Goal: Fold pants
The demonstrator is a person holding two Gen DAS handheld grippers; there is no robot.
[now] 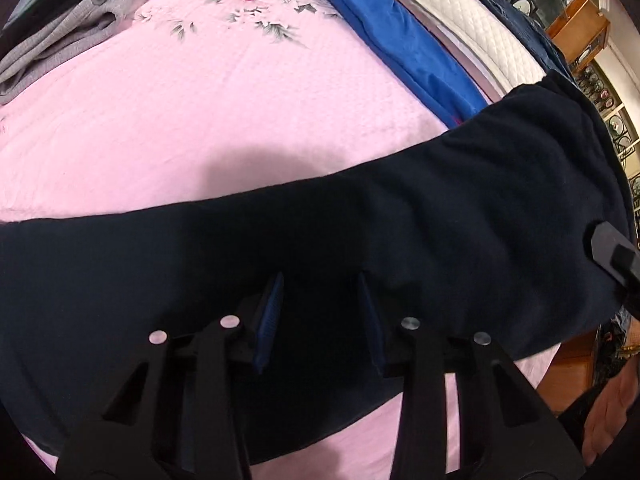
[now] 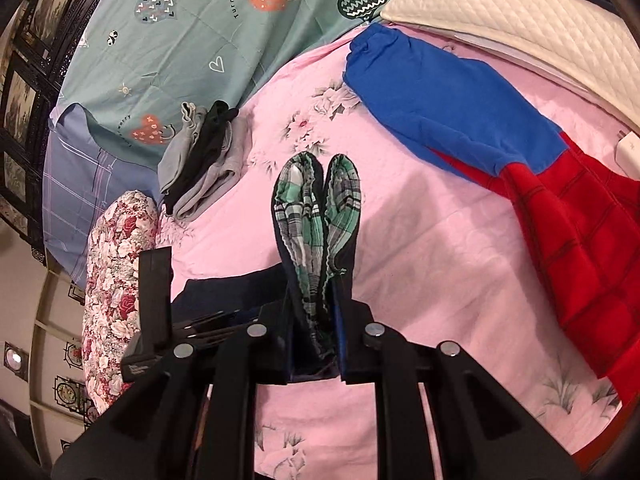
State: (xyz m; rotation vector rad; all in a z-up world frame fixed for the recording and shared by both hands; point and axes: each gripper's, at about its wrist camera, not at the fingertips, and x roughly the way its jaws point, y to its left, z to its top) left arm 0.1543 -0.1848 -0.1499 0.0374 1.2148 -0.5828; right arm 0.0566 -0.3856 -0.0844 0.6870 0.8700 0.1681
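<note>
Dark navy pants (image 1: 360,248) lie stretched across the pink bedspread (image 1: 200,120) in the left wrist view. My left gripper (image 1: 320,280) sits over the cloth with its blue-padded jaws spread apart, holding nothing I can see. My right gripper (image 2: 316,312) is shut on the pants' waistband (image 2: 320,216), whose green plaid lining stands up between the jaws, lifted off the bed. The right gripper's tip also shows in the left wrist view (image 1: 612,252), at the pants' right end. The left gripper's body shows in the right wrist view (image 2: 154,304).
A blue and red garment (image 2: 480,132) lies to the right on the bed. Folded grey and black clothes (image 2: 204,160) lie at the far left. A white quilted pillow (image 2: 520,20), a teal heart-print quilt (image 2: 200,40) and a floral pillow (image 2: 116,280) border the bed.
</note>
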